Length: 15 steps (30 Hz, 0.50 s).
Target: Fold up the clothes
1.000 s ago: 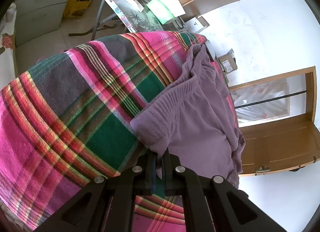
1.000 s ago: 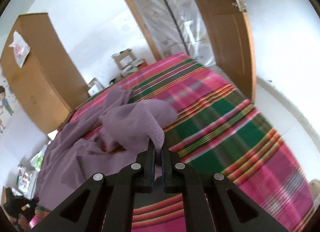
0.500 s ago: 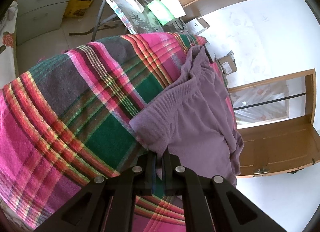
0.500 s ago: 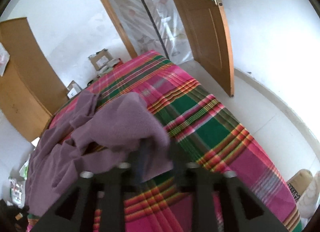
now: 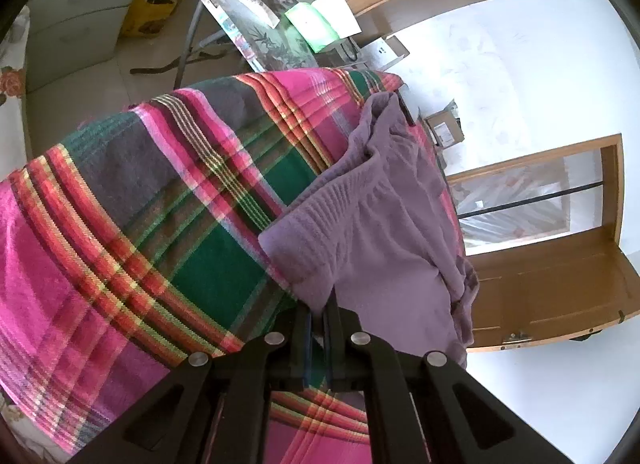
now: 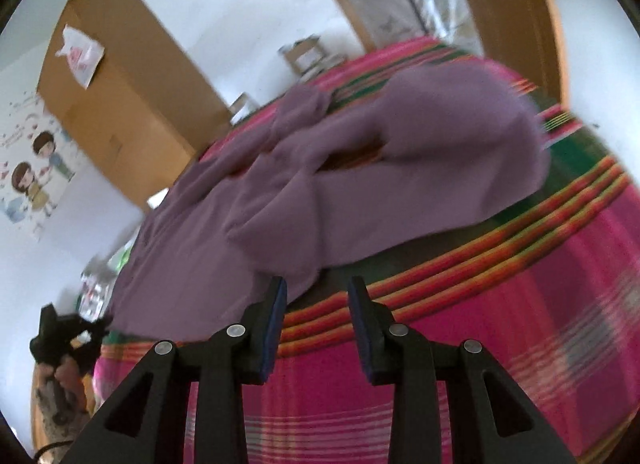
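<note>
Between the pressed-together fingers of the left gripper (image 5: 316, 312) sits a corner of the purple garment (image 5: 384, 232), pinched at its ribbed hem. From there the cloth runs away across the plaid bedspread (image 5: 132, 224), bunched toward the far edge of the bed. The right gripper (image 6: 316, 296) hangs with its jaws spread and nothing between them, just short of the garment's near edge (image 6: 280, 264), over the striped pink cover (image 6: 520, 304). The purple garment lies rumpled, with a fold heaped up on its right side. One risk, as I judge it: if the right gripper closes here it may catch the bedspread along with the hem, or take only one layer, and the fold would drag crooked while the left corner stays pinned.
</note>
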Motion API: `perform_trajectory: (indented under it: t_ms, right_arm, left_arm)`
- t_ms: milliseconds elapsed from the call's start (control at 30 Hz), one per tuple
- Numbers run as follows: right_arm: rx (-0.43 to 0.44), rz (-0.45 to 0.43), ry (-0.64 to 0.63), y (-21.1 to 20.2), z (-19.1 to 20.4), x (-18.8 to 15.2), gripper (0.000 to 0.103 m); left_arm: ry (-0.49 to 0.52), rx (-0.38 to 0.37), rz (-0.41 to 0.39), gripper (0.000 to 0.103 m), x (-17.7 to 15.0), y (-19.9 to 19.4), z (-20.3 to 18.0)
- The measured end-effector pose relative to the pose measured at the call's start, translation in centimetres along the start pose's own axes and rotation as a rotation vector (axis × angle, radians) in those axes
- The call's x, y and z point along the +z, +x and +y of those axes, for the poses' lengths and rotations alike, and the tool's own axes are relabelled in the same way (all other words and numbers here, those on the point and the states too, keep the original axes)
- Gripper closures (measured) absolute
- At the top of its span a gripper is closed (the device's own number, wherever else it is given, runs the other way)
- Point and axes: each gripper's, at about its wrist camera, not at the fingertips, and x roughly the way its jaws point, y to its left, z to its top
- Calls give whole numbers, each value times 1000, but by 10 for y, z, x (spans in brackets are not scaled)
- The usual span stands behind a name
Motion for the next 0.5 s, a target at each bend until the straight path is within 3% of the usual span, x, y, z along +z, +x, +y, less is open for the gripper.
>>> perform_trajectory:
  t_ms: [100,400,500]
  right_arm:
    - [-20,40,-29,15,15,-4,69]
    - [-11,34,43,35,24,2,69]
    - [-41,34,42,39,27,1,86]
  left_arm:
    - [-1,-8,-1,99,-1,-1,0]
    - [18,-22,9,99,-3,-4,0]
    - [12,-21,10,99,-2,-3,1]
